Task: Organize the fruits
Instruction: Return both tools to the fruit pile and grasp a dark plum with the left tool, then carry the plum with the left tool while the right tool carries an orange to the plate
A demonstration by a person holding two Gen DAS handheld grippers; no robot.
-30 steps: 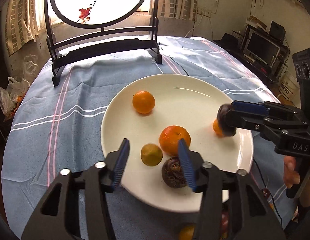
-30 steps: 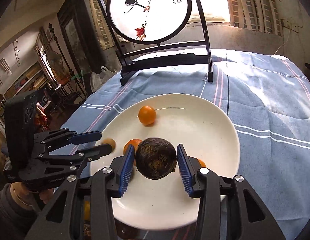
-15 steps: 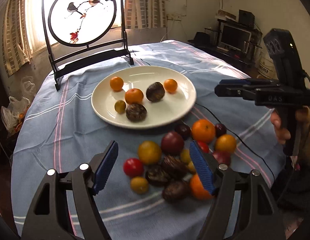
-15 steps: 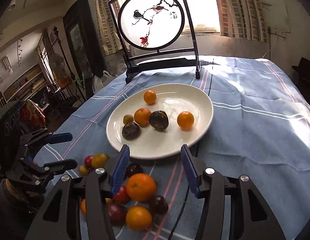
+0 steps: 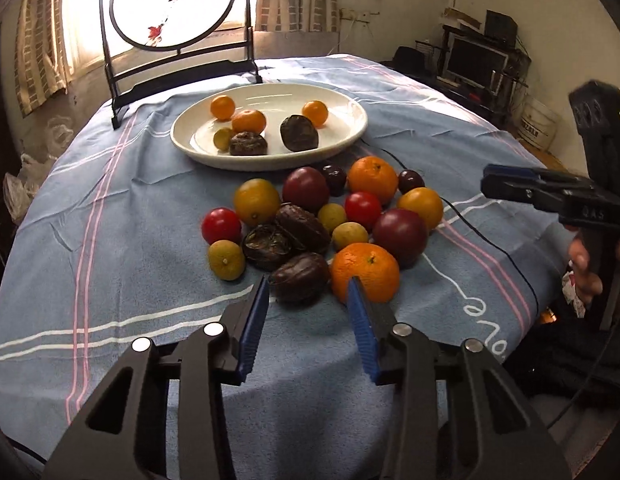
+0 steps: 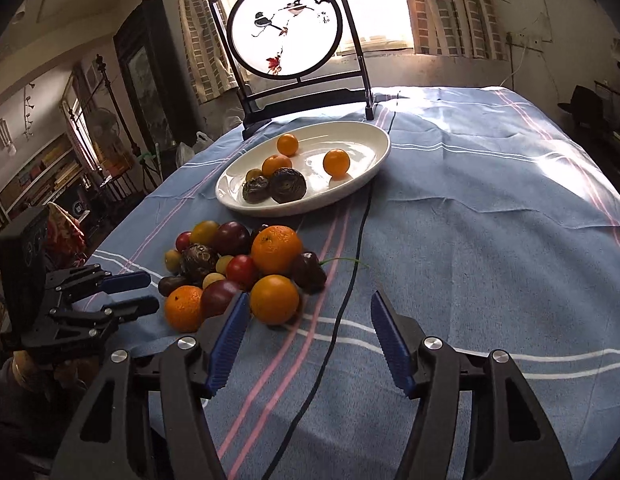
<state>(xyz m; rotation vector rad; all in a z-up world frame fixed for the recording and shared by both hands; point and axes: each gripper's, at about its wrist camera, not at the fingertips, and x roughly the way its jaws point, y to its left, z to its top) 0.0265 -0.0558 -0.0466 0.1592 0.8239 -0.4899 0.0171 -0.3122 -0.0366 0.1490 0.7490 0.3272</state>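
A white plate (image 5: 270, 163) (image 6: 310, 205) at the back of the table holds three small oranges, a yellow-green fruit and two dark wrinkled fruits. In front of it lies a pile of several fruits (image 5: 329, 216) (image 6: 238, 268): oranges, red and purple ones, yellow ones, dark wrinkled ones. My left gripper (image 5: 308, 292) (image 6: 152, 292) hovers at the pile's near edge. Its jaws are closing, with a dark wrinkled fruit (image 5: 298, 282) just beyond the tips and untouched. My right gripper (image 6: 308, 300) (image 5: 509, 190) is at the pile's right side. Its jaws are opening and hold nothing; an orange fruit (image 6: 274, 299) lies just ahead by its left finger.
A round painted screen on a black stand (image 5: 174, 4) (image 6: 286, 36) rises behind the plate. A black cable (image 6: 349, 280) runs across the blue striped cloth right of the pile. A person's hand (image 5: 585, 264) holds the right gripper. Furniture and a monitor (image 5: 473, 60) stand past the table.
Both grippers drew back from over the plate to the near pile. The right one let go of a dark fruit, now on the plate, and widened. The left jaws narrowed.
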